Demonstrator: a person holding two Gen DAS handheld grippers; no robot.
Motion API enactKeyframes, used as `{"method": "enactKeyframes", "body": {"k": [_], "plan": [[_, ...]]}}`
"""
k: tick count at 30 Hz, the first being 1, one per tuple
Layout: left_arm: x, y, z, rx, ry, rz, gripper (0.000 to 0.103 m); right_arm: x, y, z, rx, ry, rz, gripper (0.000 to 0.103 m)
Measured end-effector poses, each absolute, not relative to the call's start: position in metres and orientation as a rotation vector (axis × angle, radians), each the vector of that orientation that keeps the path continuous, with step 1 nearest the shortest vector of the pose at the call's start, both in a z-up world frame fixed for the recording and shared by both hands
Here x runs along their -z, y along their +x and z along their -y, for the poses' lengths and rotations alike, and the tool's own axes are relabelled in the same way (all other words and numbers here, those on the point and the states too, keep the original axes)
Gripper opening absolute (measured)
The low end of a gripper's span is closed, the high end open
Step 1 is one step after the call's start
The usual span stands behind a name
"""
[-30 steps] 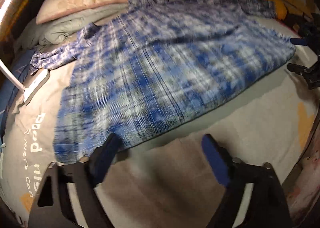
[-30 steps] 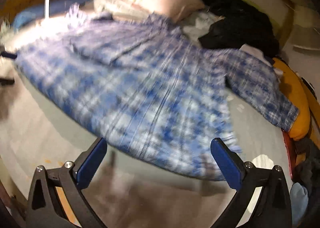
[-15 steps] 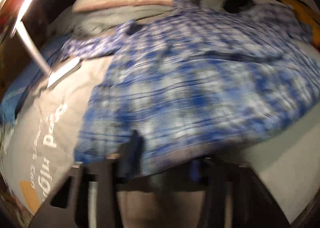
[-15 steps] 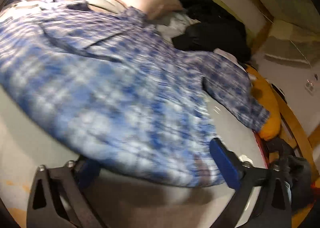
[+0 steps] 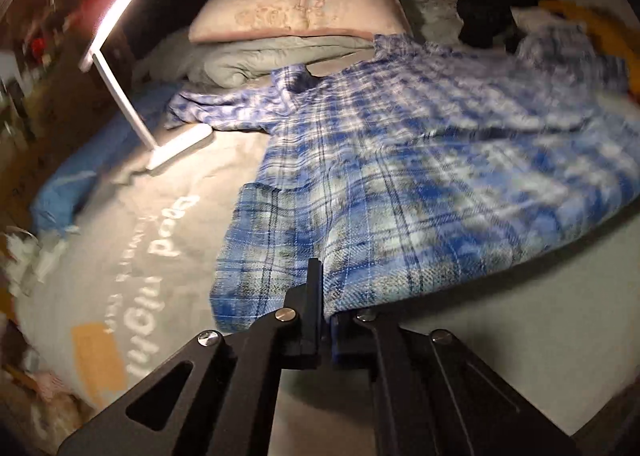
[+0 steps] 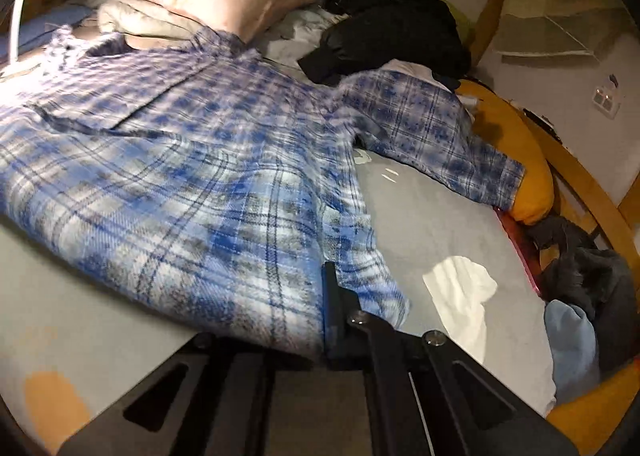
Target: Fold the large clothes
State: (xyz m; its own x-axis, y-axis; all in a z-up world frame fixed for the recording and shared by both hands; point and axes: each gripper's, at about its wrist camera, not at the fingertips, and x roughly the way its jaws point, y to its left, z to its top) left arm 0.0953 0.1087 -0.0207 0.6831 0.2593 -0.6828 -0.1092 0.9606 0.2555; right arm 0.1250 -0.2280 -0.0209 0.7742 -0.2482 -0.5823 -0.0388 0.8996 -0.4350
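Note:
A large blue and white plaid shirt (image 5: 400, 183) lies spread on the grey bedsheet (image 5: 500, 316), collar toward the pillows. My left gripper (image 5: 322, 296) is shut on the shirt's near hem at its left corner, and the cloth lifts slightly there. In the right wrist view the same shirt (image 6: 180, 159) fills the middle, one sleeve (image 6: 432, 135) stretched to the right. My right gripper (image 6: 326, 296) is shut on the near hem at the right corner, the fabric bunched between the pads.
A pink pillow (image 5: 296, 3) on a grey quilt (image 5: 256, 55) and dark clothes (image 6: 384, 15) sit at the head. A white desk lamp (image 5: 132, 95) stands at the left. An orange cushion (image 6: 516, 151), white cloth (image 6: 460, 288) and bundled garments (image 6: 576, 296) lie right.
Both grippers moved forward to the shirt's near hem and went from wide open to shut on the fabric. The hem has lifted a little off the sheet.

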Motion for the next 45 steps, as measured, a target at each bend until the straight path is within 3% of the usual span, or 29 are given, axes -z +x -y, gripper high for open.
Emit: {"method": "enactKeyframes", "body": {"k": [6,9,16,22,35,36,37,38,39,40,42,43,45], "plan": [[0.010,0.075,-0.114,-0.135,0.146,-0.834,0.003,0.019,0.093,0.234,0.126,-0.432,-0.725,0.002],[-0.011,0.078,-0.109,-0.192,0.214,-0.757,0.003,0.007,0.095,0.231,0.142,-0.411,-0.712,0.002],[-0.045,0.155,-0.115,-0.174,0.308,-0.863,0.003,-0.029,0.148,0.227,0.080,-0.415,-0.758,0.002],[-0.041,0.213,-0.121,-0.214,0.331,-0.844,0.004,-0.028,0.210,0.220,0.116,-0.443,-0.776,0.002],[0.017,0.296,-0.138,-0.200,0.285,-1.035,0.006,0.001,0.296,0.230,0.063,-0.311,-0.946,0.002],[0.018,0.298,-0.137,-0.189,0.289,-1.026,0.006,0.002,0.300,0.231,0.048,-0.298,-0.949,0.006],[0.016,0.298,-0.136,-0.161,0.272,-1.016,0.019,0.002,0.302,0.232,0.042,-0.291,-0.949,0.010],[0.012,0.299,-0.137,-0.135,0.234,-1.006,0.031,0.002,0.303,0.234,0.030,-0.276,-0.944,0.030],[0.006,0.297,-0.139,-0.120,0.184,-0.985,0.057,-0.002,0.302,0.238,0.009,-0.245,-0.928,0.064],[-0.005,0.292,-0.141,-0.101,0.135,-0.935,0.068,-0.006,0.301,0.243,-0.003,-0.218,-0.909,0.075],[-0.025,0.280,-0.139,-0.066,0.097,-0.847,0.077,-0.021,0.290,0.255,-0.030,-0.153,-0.846,0.080],[-0.034,0.275,-0.138,-0.058,0.097,-0.814,0.090,-0.026,0.287,0.258,-0.026,-0.142,-0.828,0.081],[-0.050,0.261,-0.137,-0.067,0.086,-0.737,0.103,-0.039,0.273,0.272,0.033,-0.113,-0.760,0.095]]}}
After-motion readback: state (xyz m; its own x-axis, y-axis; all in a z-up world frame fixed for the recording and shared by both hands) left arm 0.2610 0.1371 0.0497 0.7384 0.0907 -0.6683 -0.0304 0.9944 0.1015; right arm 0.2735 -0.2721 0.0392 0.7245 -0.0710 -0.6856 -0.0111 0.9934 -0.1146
